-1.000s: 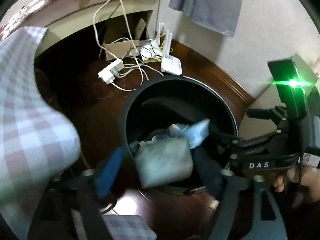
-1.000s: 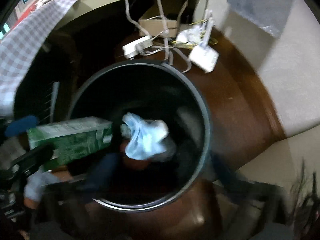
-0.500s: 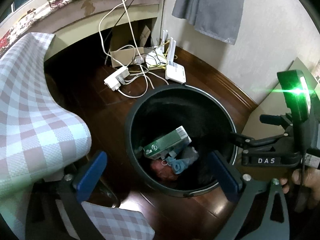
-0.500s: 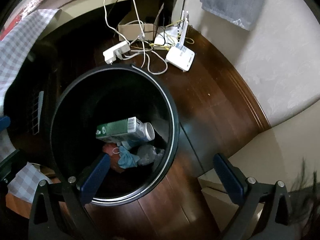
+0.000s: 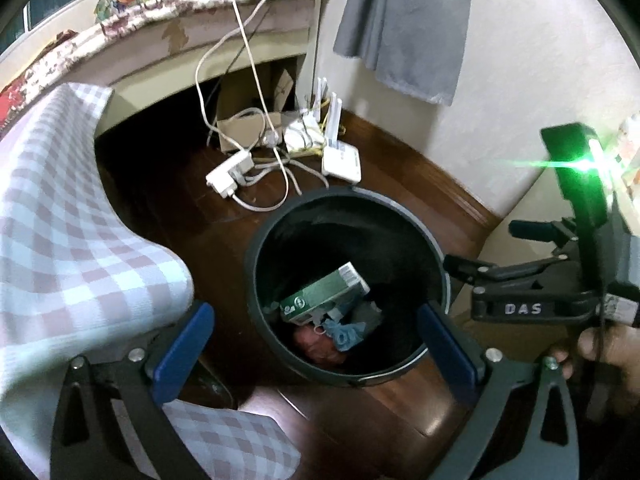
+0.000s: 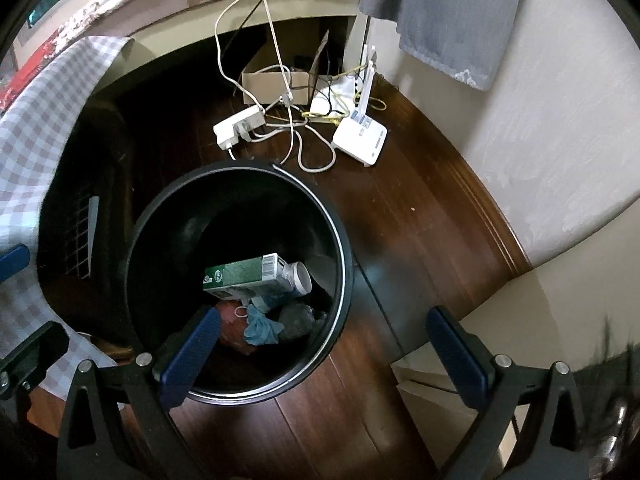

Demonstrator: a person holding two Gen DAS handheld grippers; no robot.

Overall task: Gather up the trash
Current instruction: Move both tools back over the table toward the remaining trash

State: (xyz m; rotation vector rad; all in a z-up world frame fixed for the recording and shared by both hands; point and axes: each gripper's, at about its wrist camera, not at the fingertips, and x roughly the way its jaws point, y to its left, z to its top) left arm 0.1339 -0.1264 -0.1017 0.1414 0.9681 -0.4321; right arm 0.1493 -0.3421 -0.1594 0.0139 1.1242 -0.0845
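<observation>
A black round trash bin (image 5: 256, 264) stands on the dark wooden floor; it also shows in the right wrist view (image 6: 344, 256). Inside lie a green carton (image 5: 324, 294) (image 6: 240, 276), a crumpled blue wad (image 5: 344, 332) (image 6: 260, 326), a reddish item (image 5: 316, 346) and a white cup (image 6: 300, 276). My left gripper (image 5: 316, 348) is open and empty above the bin's near rim. My right gripper (image 6: 324, 356) is open and empty above the bin's right side; its body shows at the right of the left wrist view (image 5: 524, 304).
A checkered cloth (image 5: 60, 216) drapes over furniture on the left. White power strip (image 6: 240, 124), router (image 6: 360, 140), cables and a cardboard box (image 6: 276, 84) lie on the floor behind the bin. A wall with grey cloth (image 6: 452, 12) is on the right.
The green carton and the blue wad left the grippers and dropped into the bin. Both grippers opened and rose away from the bin.
</observation>
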